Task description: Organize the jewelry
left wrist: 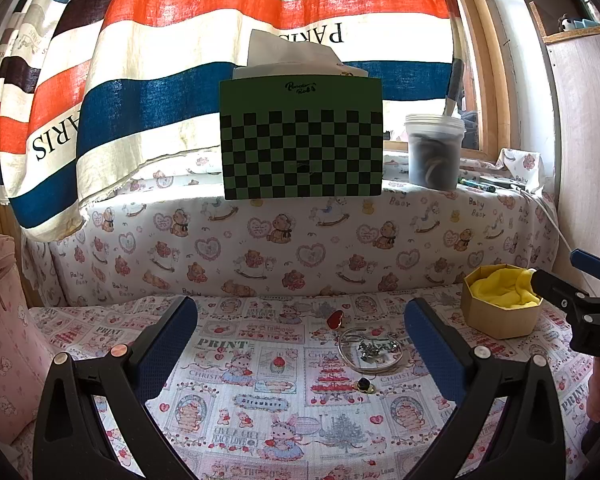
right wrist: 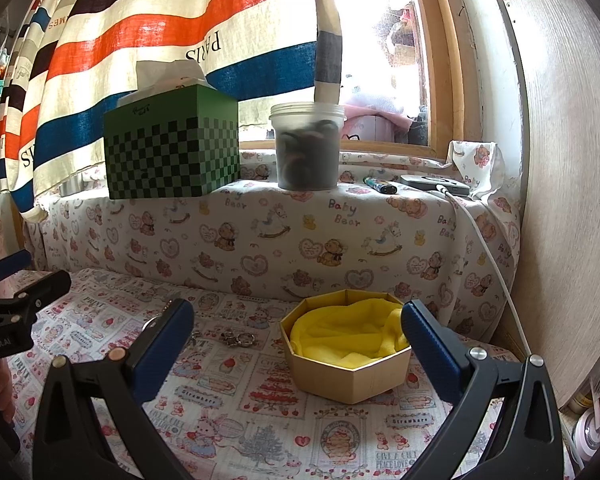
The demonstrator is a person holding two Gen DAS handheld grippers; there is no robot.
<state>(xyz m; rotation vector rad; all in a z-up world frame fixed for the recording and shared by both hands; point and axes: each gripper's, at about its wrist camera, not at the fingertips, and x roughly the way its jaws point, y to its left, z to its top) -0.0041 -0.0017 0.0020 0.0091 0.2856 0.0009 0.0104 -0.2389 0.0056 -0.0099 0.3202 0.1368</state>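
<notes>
Jewelry lies on the printed tablecloth in the left wrist view: a red heart ring (left wrist: 335,318), a silver bangle (left wrist: 370,354) with a charm bracelet (left wrist: 376,347) inside it, and a dark blue stone ring (left wrist: 364,384). An octagonal box (left wrist: 500,306) lined with yellow cloth stands to their right; it also shows in the right wrist view (right wrist: 346,372). My left gripper (left wrist: 300,344) is open, above the table, with the jewelry between its fingers toward the right one. My right gripper (right wrist: 298,340) is open and empty, framing the box. A silver chain (right wrist: 238,338) lies left of the box.
A green checkered tissue box (left wrist: 301,140) and a plastic jar (left wrist: 434,152) stand on the covered ledge behind. A lighter (right wrist: 379,185), a small device (right wrist: 434,184) and a white cable (right wrist: 496,264) lie at the ledge's right. A pink bag (left wrist: 0,320) stands at left. A wooden panel (right wrist: 572,200) is at right.
</notes>
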